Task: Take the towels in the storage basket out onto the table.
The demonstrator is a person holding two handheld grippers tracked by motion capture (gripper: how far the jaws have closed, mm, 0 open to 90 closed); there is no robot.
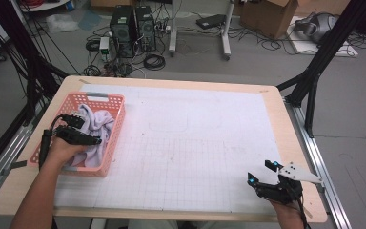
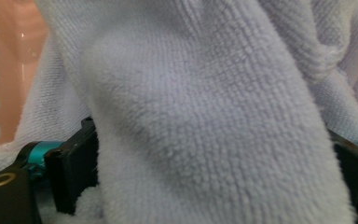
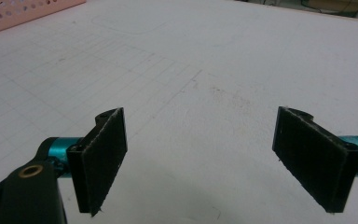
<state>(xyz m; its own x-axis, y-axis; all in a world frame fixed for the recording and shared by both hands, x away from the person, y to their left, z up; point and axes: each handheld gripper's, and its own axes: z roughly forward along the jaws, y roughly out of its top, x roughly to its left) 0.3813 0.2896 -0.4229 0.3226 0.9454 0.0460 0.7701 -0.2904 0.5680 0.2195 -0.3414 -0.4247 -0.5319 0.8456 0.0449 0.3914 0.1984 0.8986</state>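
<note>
Left gripper [image 1: 78, 130], held in the person's left hand [image 1: 66, 150], reaches into the pink basket [image 1: 116, 125] at the near-left part of the table [image 1: 209, 143]. Its jaws stand apart with a thick fold of the lavender towel [image 1: 97, 129] bulging between them; in the left gripper view the towel [image 2: 205, 116] lies against both black pads [image 2: 74, 168], which flank the fold on either side without being pressed together. Whether they already squeeze the cloth cannot be told. The towel lies crumpled inside the basket, heaped toward its far and middle part, with the basket's perforated wall [image 2: 0, 70] just beside it at the left of that view.

Right gripper [image 1: 267, 174] rests low at the near-right corner of the table, well apart from the basket and towel. In the right gripper view its jaws are spread wide, the pads [image 3: 105, 158] framing only the bare white gridded mat [image 3: 205, 70]; a corner of the pink basket [image 3: 23, 14] shows far off at upper left.
</note>
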